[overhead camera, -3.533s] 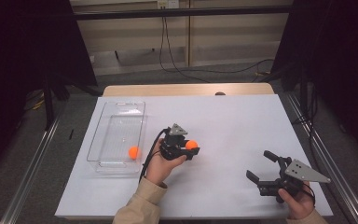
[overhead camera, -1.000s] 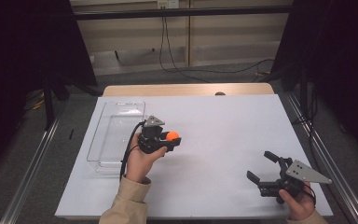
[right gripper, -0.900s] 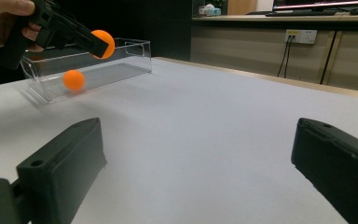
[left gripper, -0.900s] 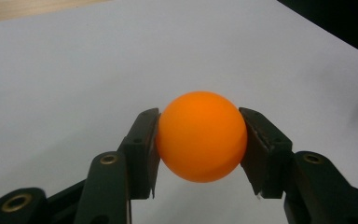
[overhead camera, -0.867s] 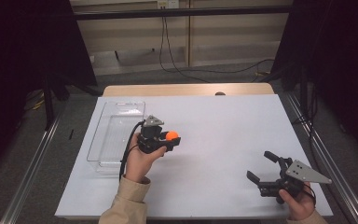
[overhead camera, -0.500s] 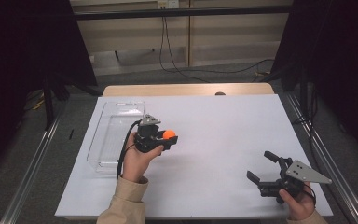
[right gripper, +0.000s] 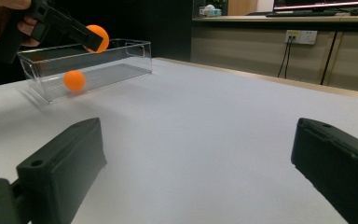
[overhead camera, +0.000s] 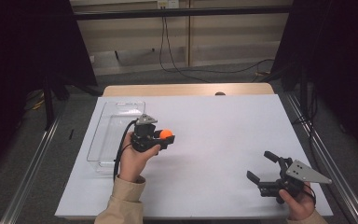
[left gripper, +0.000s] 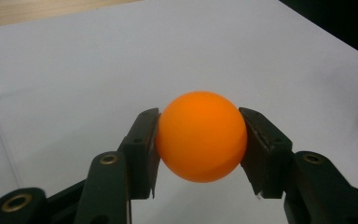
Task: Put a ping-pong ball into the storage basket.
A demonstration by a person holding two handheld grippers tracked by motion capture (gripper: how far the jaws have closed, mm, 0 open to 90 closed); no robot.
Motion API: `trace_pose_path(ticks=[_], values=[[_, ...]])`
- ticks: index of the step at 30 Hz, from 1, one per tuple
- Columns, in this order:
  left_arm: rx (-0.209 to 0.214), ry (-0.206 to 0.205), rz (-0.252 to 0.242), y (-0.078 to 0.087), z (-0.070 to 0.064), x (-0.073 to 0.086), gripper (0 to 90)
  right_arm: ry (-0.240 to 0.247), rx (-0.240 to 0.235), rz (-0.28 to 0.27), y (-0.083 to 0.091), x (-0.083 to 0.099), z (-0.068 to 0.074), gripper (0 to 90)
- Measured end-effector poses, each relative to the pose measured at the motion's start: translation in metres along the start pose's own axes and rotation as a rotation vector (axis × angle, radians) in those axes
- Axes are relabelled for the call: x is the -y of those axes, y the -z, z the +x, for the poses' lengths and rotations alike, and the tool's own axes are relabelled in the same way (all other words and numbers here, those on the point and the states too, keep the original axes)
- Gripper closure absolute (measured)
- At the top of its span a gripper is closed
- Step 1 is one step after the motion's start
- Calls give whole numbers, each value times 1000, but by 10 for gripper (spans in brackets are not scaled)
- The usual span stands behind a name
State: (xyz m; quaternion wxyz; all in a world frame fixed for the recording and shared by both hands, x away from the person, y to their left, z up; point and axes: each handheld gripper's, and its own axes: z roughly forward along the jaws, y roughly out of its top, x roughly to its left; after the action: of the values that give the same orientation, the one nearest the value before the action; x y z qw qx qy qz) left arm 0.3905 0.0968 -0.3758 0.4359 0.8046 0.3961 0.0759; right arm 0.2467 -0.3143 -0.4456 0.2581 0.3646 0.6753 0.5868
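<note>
My left gripper [overhead camera: 164,138] clamps an orange ball [left gripper: 201,136] just beside the clear tray [overhead camera: 103,140], raised off the table; a second ball [right gripper: 74,80] lies inside the tray; my right gripper [overhead camera: 263,169] gapes empty, well apart from the tray.

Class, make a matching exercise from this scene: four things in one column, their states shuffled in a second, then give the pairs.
1. left gripper
2. right gripper
3. held ball
4. second ball

a. lies in the clear bin
b. open, holds nothing
c. clamped between two jaws
d. shut on a ball

Pairs: 1-d, 2-b, 3-c, 4-a
</note>
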Motion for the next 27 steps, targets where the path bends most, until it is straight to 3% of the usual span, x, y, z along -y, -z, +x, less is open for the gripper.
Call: trace_pose_path(ticks=[27], values=[[-29,30,0,13,12,1,509,0,1,-2,0,0,0,22]])
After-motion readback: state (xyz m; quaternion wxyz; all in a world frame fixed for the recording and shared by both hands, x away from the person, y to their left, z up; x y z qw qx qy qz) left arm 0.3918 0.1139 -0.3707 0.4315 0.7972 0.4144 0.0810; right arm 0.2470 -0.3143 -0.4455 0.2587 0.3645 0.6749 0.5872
